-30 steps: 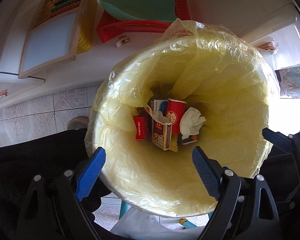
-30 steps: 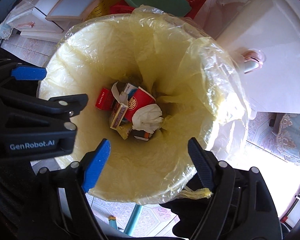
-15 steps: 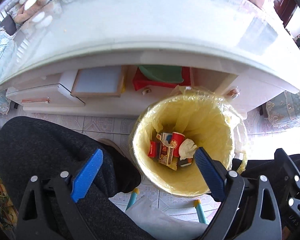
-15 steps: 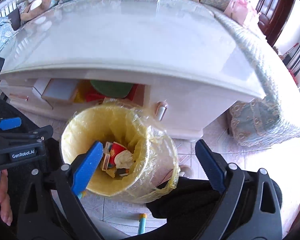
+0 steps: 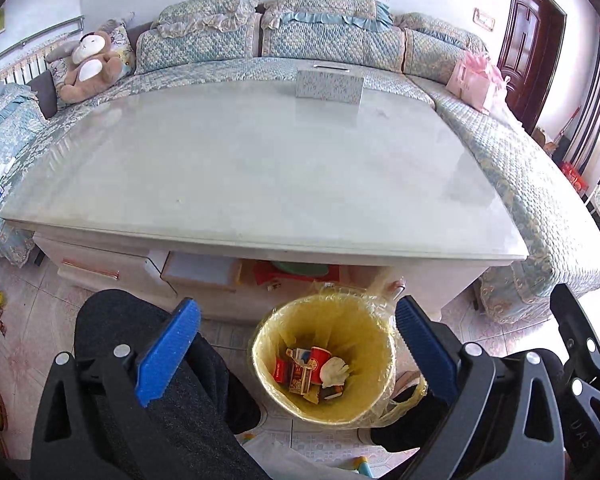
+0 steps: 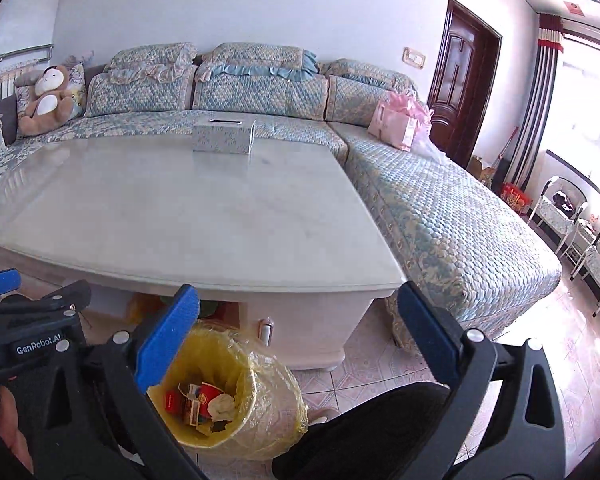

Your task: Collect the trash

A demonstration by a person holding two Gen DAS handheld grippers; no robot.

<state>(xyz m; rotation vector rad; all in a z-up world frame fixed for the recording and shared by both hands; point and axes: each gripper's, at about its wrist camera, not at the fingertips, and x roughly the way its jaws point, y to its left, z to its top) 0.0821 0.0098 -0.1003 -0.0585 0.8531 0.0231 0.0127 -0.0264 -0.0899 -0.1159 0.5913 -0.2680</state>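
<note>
Home living room — sofa (image 5: 332, 36); coffee table (image 5: 260, 168); teddy bear (image 5: 88, 64)

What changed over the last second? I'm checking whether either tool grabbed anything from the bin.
Both tools, left and right, lifted up and away from the bin, bringing the table into view. Neither took hold of anything. Both stayed open and empty; the trash lies unchanged.
</note>
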